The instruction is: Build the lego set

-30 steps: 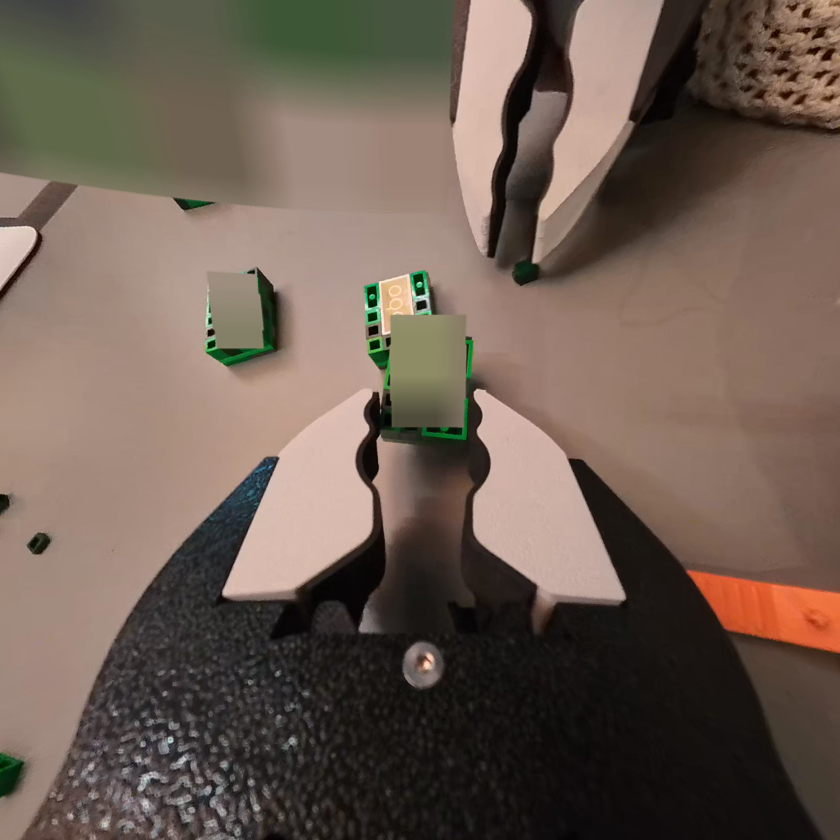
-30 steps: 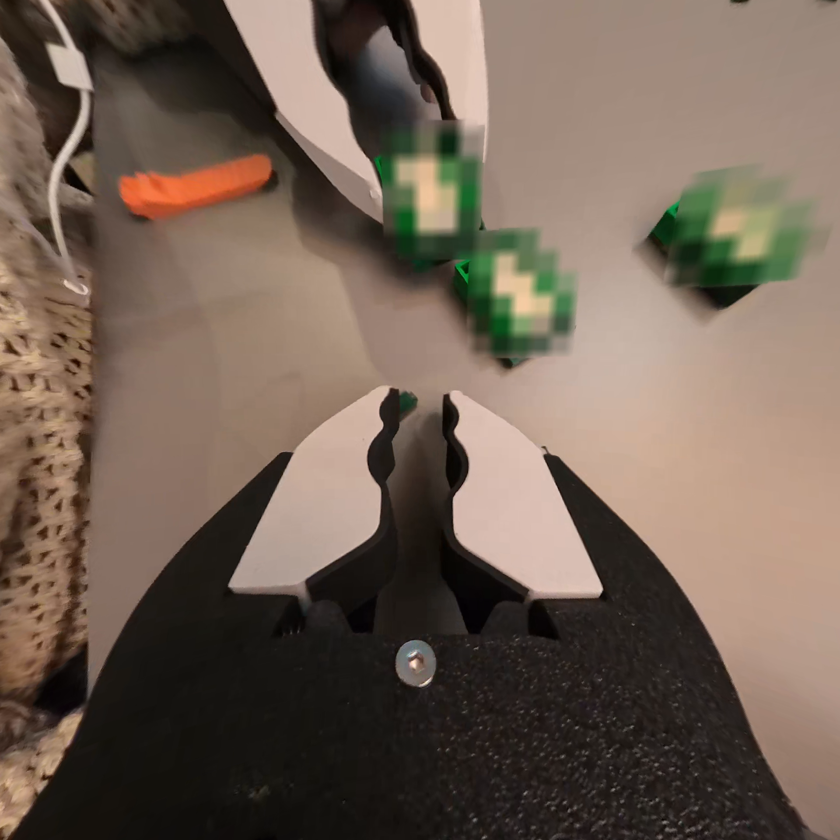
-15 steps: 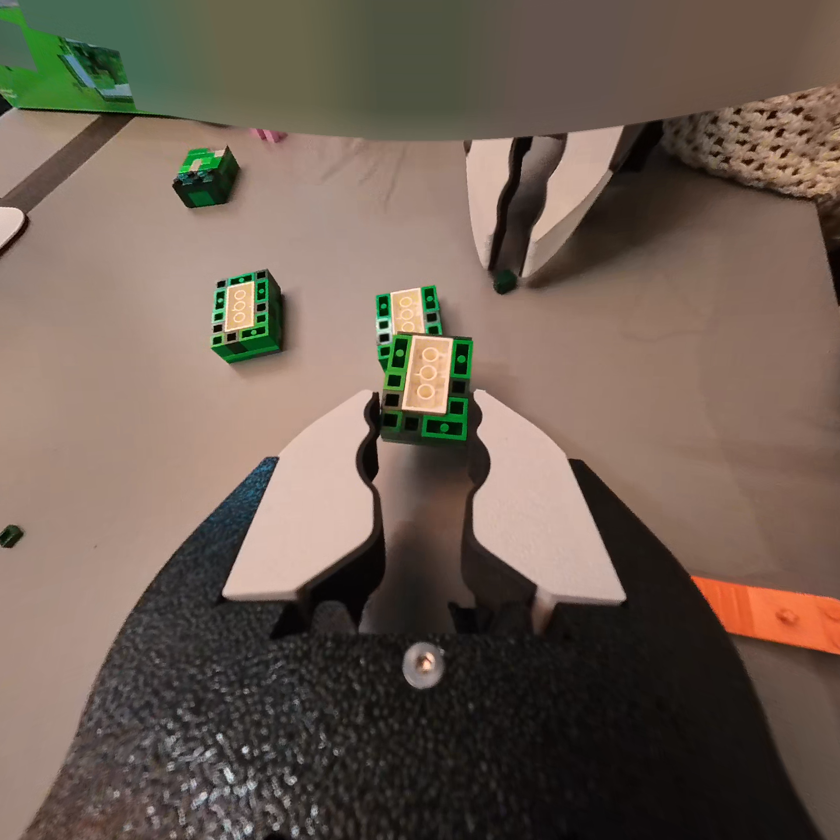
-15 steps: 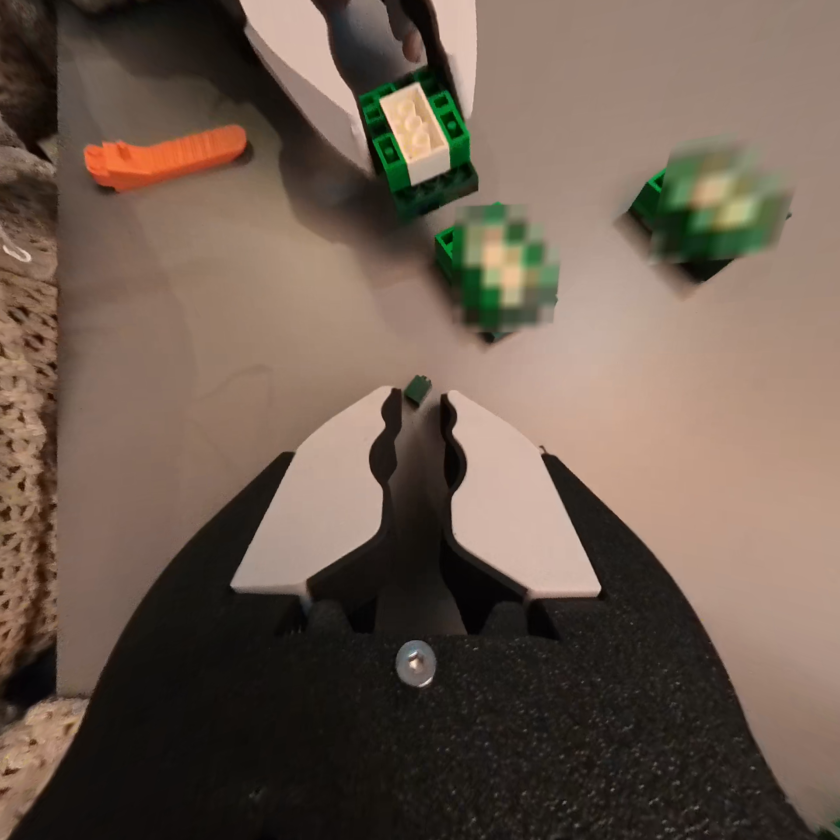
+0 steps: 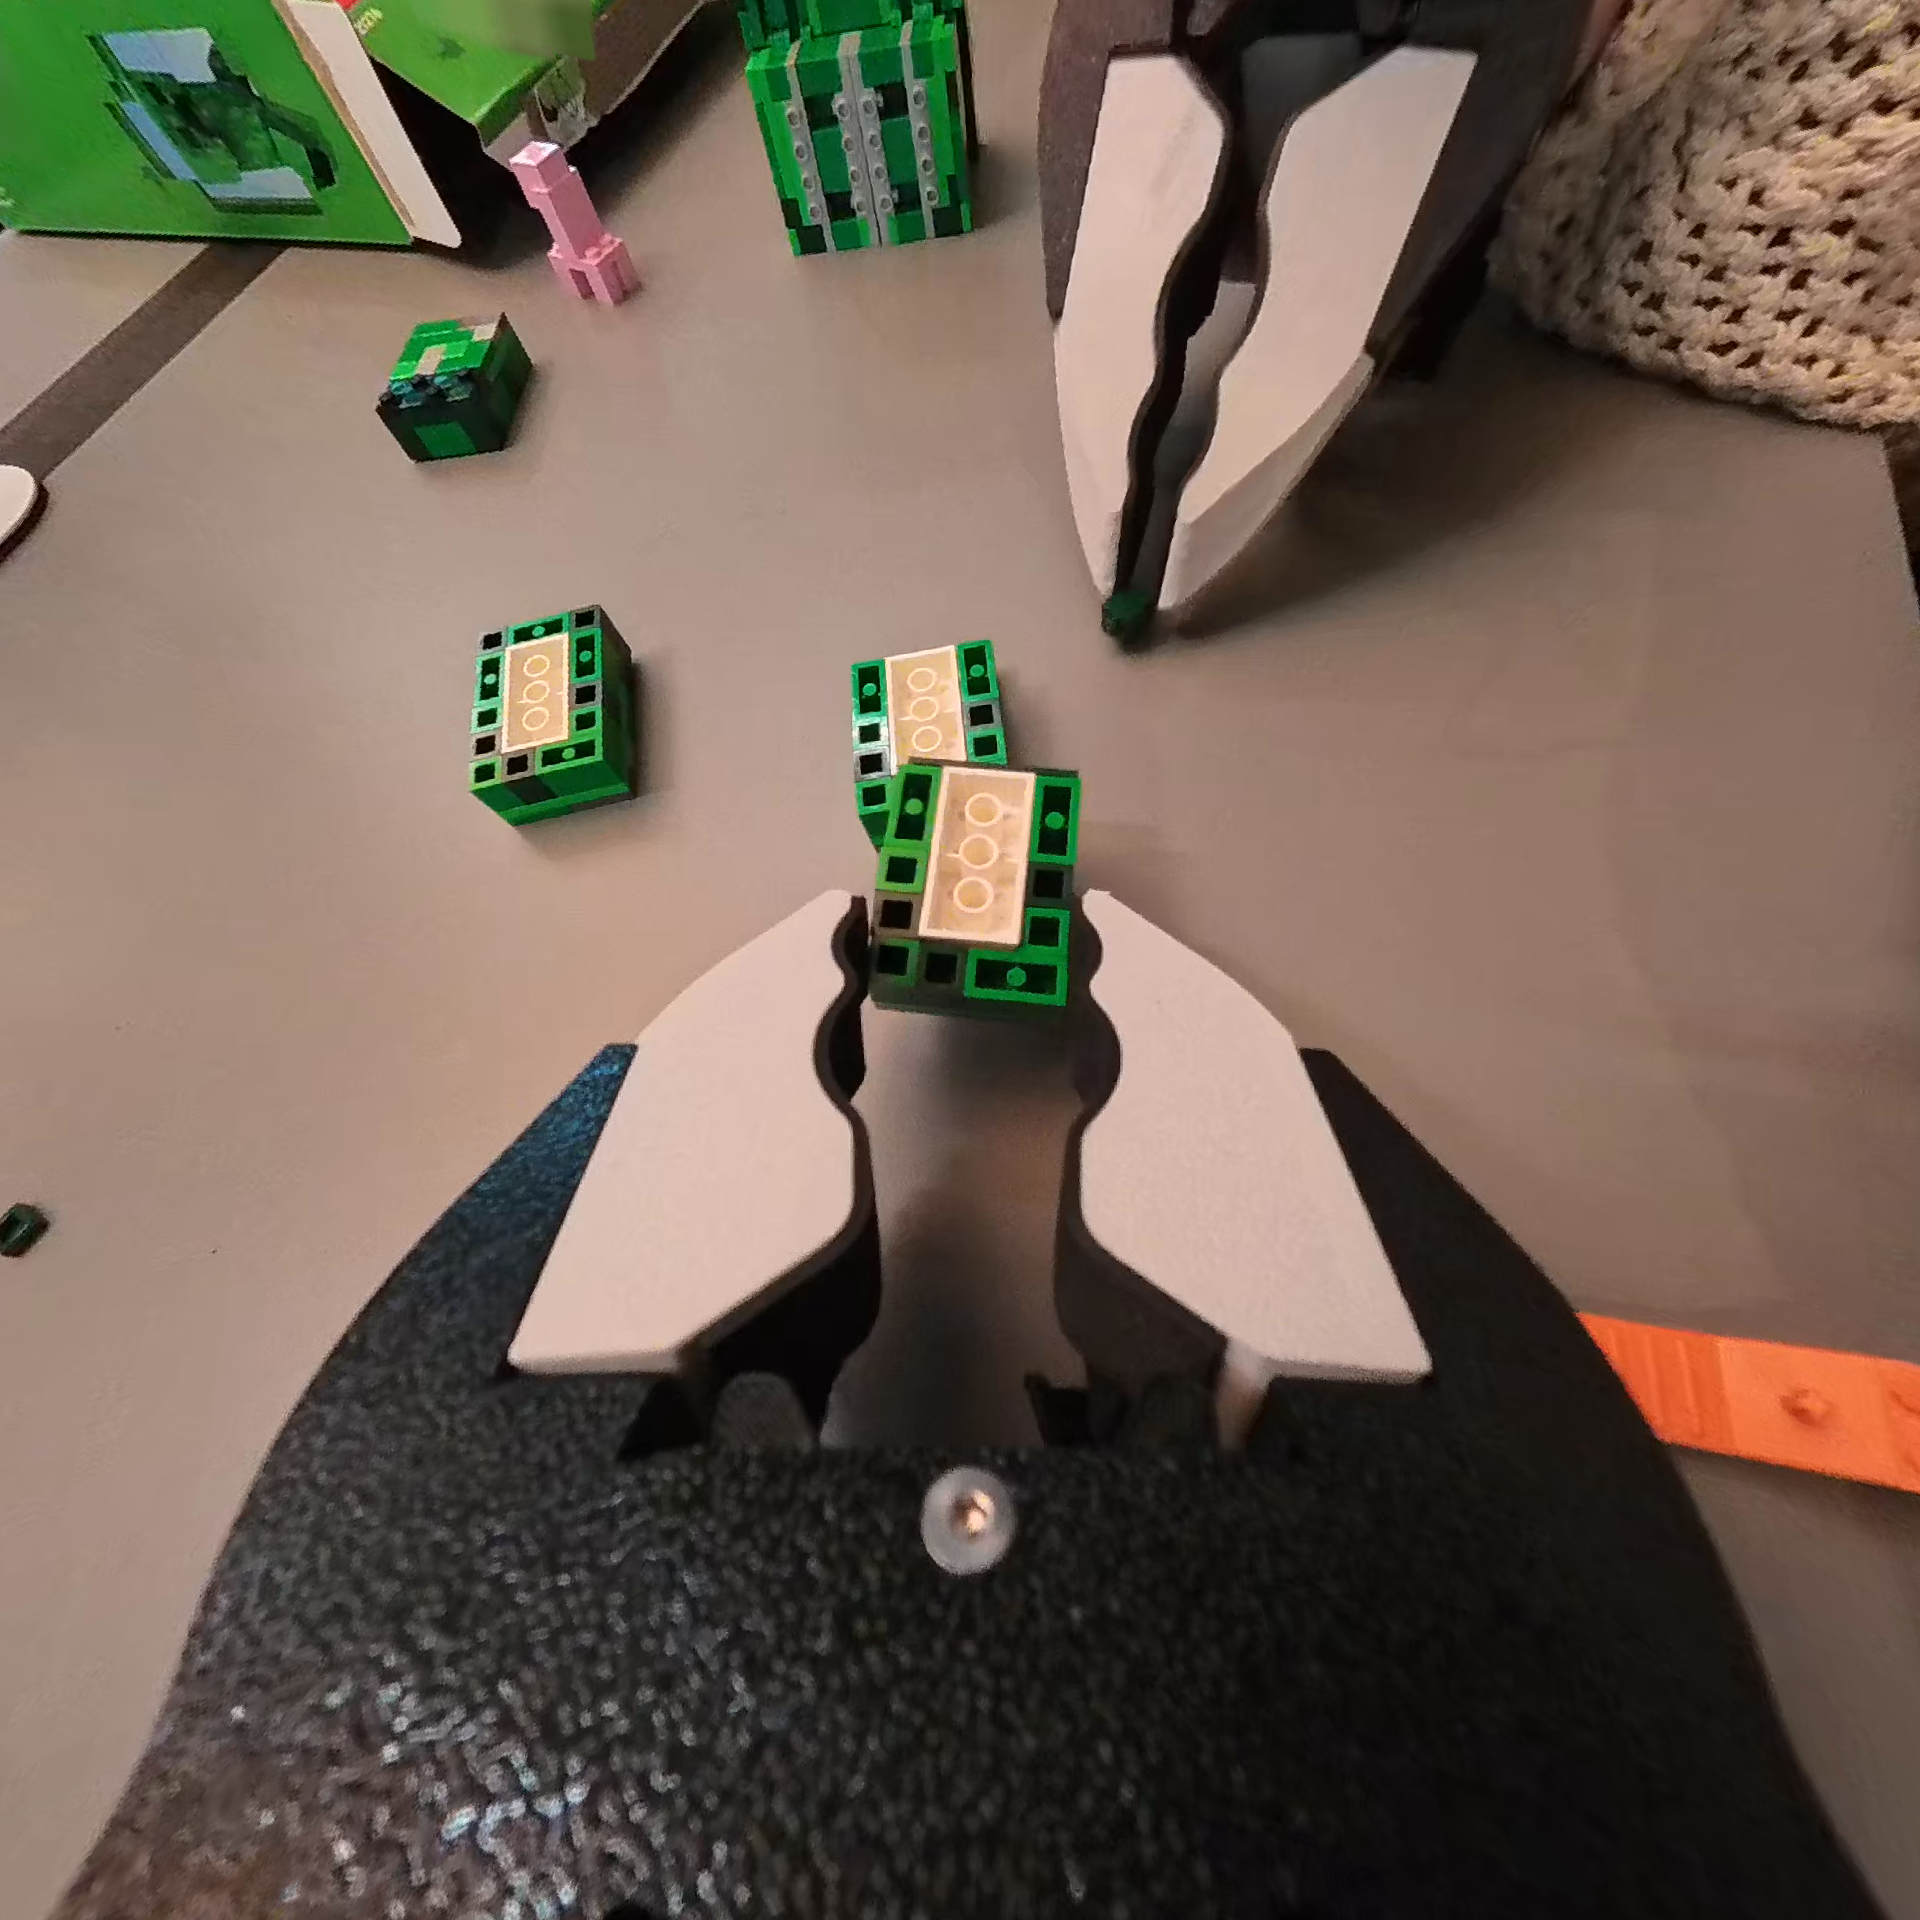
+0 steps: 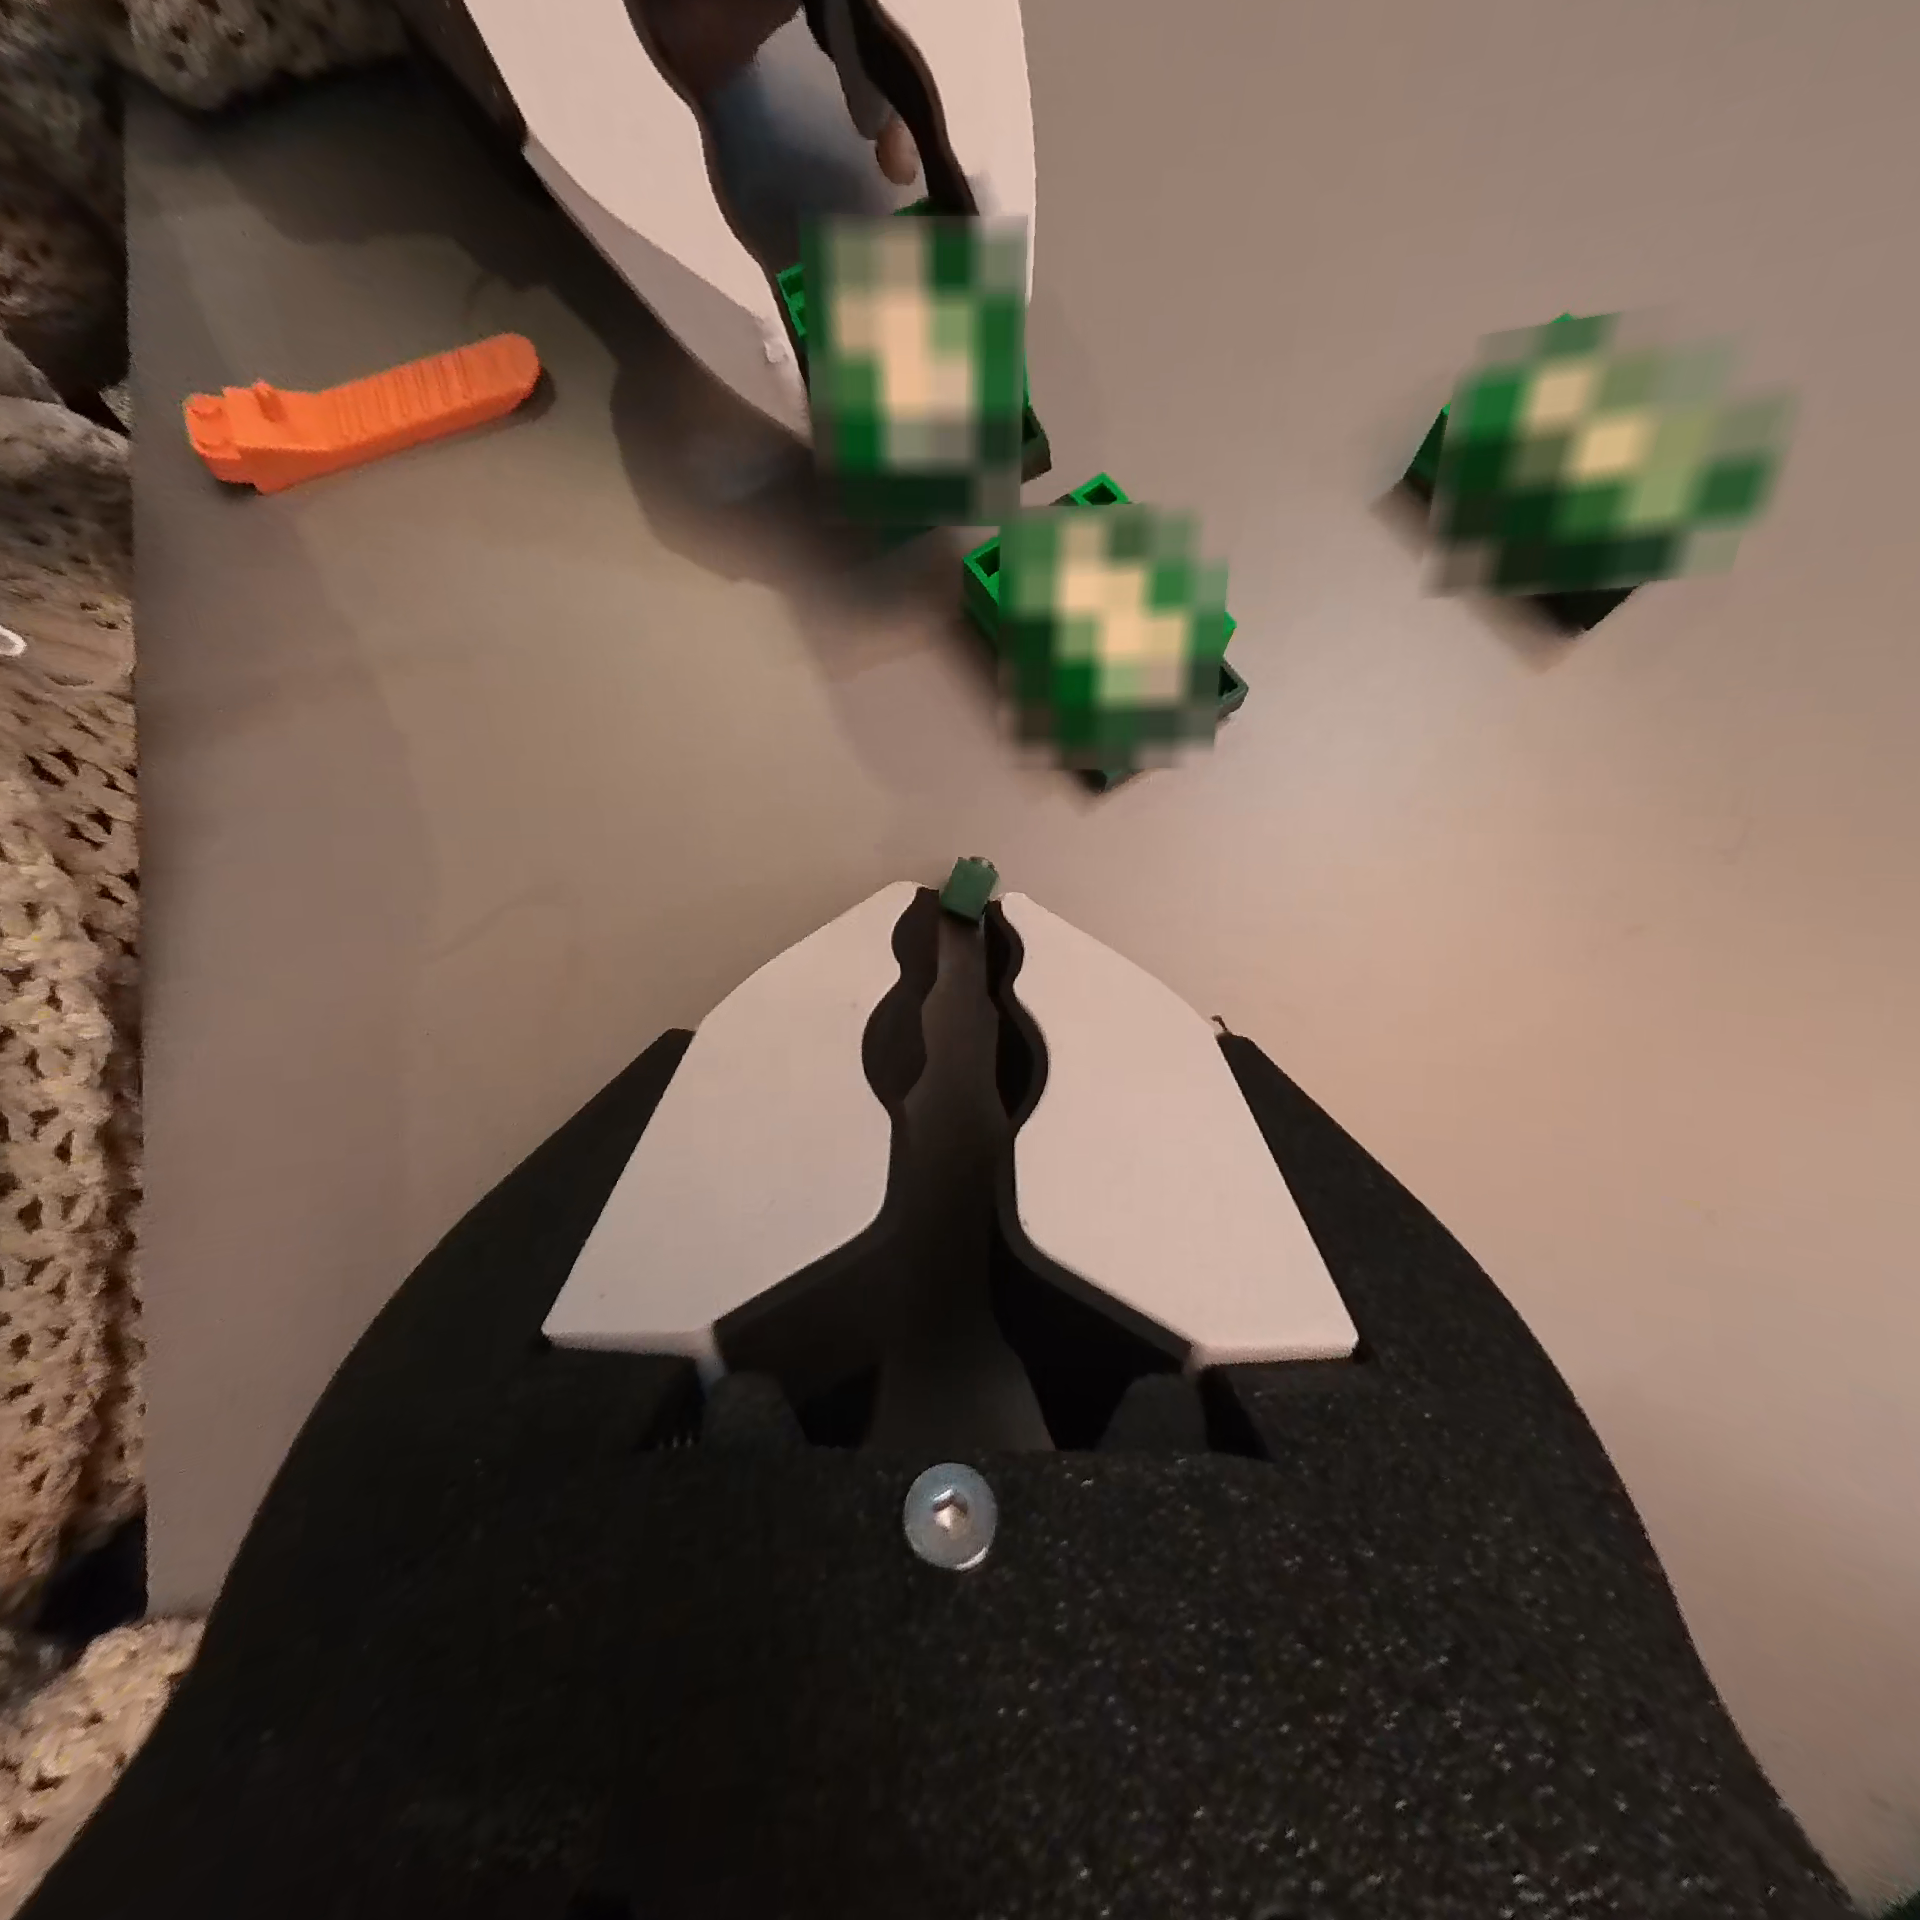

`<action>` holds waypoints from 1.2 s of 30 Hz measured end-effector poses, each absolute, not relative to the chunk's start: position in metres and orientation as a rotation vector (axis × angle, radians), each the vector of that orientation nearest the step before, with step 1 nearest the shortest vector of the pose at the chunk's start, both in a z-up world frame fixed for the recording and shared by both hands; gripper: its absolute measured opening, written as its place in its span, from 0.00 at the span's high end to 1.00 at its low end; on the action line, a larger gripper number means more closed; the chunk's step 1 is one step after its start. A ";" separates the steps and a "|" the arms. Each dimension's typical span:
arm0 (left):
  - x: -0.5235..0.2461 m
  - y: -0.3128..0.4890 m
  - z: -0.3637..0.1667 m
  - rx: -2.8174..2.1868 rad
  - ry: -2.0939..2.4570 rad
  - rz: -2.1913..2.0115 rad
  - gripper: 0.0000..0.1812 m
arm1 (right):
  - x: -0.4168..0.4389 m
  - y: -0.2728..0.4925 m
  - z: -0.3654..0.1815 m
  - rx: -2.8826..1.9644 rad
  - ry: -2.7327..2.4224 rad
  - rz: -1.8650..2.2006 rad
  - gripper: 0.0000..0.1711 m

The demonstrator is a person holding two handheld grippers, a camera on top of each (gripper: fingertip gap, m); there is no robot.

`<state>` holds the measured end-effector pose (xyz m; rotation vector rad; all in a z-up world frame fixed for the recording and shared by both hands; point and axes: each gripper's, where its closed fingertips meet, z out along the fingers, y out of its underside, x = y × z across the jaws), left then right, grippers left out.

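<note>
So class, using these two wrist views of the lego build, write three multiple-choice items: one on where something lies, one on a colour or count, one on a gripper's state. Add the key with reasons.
1. Where does the orange brick separator lie?
A. On top of the tall green model
B. Flat on the grey table, apart from the green blocks
C. Between the right gripper's tips

2. How many round marks show on the cream top of the block in the left gripper?
A. One
B. Three
C. Six

3. What is the right gripper doing?
A. Pinching a tiny dark green piece at its tips
B. Hanging wide open, holding nothing
C. Gripping the pink figure

Key: B, it lies on bare table near the knitted cloth; B, three circles run in one row; A, the piece sits between nearly closed tips.
</note>
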<state>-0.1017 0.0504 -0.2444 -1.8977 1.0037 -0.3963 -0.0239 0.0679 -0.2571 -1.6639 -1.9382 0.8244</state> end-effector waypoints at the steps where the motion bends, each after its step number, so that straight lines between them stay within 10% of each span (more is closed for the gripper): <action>1: -0.101 0.050 -0.245 -1.897 1.008 -0.398 0.80 | -0.025 0.068 -0.255 -1.646 -1.929 0.828 0.96; 36: -0.086 0.038 -0.254 -1.886 1.138 -0.404 0.80 | -0.067 0.045 -0.236 -1.446 -2.148 0.630 0.96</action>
